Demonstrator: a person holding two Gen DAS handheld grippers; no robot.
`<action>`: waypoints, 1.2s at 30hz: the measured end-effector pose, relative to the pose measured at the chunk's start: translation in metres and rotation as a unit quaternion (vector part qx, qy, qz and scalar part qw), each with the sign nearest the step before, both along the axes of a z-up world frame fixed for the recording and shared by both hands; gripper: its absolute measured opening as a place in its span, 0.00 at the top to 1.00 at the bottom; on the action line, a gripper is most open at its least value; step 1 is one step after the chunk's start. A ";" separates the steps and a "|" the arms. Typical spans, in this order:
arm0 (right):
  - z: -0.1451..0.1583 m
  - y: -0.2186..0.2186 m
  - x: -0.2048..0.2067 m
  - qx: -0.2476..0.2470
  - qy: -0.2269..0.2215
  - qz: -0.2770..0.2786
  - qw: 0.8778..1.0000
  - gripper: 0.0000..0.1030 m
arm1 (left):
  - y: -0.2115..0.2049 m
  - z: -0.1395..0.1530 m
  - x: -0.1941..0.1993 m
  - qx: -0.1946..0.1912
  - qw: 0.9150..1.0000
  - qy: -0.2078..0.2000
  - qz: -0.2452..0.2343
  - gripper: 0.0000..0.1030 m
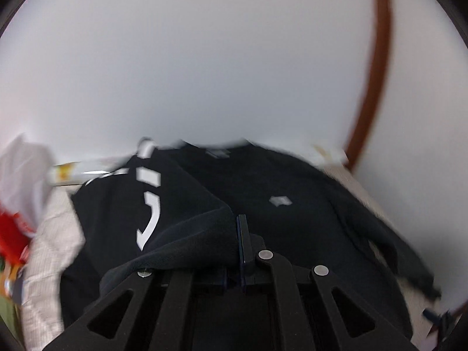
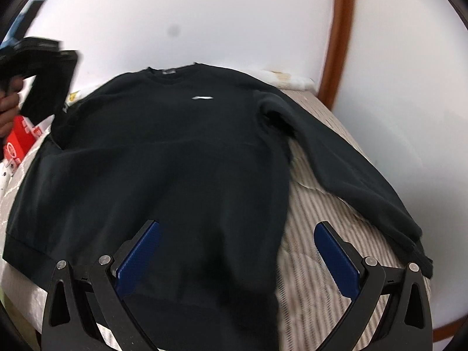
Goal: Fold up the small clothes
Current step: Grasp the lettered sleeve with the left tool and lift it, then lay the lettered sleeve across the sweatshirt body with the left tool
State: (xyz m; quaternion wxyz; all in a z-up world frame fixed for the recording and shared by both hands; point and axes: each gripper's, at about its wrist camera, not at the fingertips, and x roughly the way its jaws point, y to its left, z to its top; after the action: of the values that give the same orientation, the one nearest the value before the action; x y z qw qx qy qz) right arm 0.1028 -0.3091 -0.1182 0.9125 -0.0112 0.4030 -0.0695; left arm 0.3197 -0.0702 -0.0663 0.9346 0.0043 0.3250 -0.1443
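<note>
A black sweatshirt [image 2: 175, 152] with a small white chest logo lies flat, neck away from me, on a striped cloth surface [image 2: 316, 204]. Its right sleeve [image 2: 351, 163] stretches toward the near right edge. My right gripper [image 2: 237, 234] is open and empty, above the sweatshirt's lower right hem. My left gripper [image 1: 240, 228] is shut on the sweatshirt's left sleeve [image 1: 187, 234], lifted and draped over its left finger. The sleeve shows white print [image 1: 150, 222]. The left gripper also shows in the right wrist view [image 2: 44, 82], raised at the far left in a hand.
A red box [image 2: 20, 137] sits at the left edge, with white cloth [image 1: 23, 172] near it. A white wall and a brown wooden curved frame [image 2: 336, 44] stand behind and right. The surface ends close on the right and near sides.
</note>
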 end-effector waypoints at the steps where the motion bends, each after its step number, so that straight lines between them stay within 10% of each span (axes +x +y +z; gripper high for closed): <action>1: -0.002 -0.004 -0.002 -0.001 0.002 -0.004 1.000 0.00 | -0.018 -0.013 0.004 0.012 1.000 0.011 -0.012 0.95; 10: -0.013 -0.031 -0.011 -0.008 0.014 -0.033 0.999 0.00 | -0.061 -0.066 0.011 0.006 0.995 0.092 -0.041 0.91; 13: -0.011 -0.028 -0.004 -0.001 0.011 -0.023 1.000 0.00 | -0.055 -0.056 -0.002 0.015 0.995 0.082 -0.050 0.69; 16: -0.003 -0.016 0.006 -0.001 0.002 -0.003 1.000 0.00 | -0.042 -0.042 -0.016 -0.003 0.997 0.054 -0.060 0.23; 24: 0.026 0.047 0.061 0.003 -0.031 0.070 0.997 0.05 | 0.062 -0.023 -0.045 -0.027 0.999 0.015 0.006 0.21; 36: 0.018 0.170 0.144 0.001 -0.022 0.215 0.976 0.13 | 0.164 -0.075 0.014 0.031 0.985 0.025 0.165 0.21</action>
State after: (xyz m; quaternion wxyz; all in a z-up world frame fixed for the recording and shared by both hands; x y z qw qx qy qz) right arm 0.2468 -0.1390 -0.1003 0.9146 -0.0949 0.3714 0.1288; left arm 0.3335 0.0941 -0.1414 0.9366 -0.0241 0.3488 0.0225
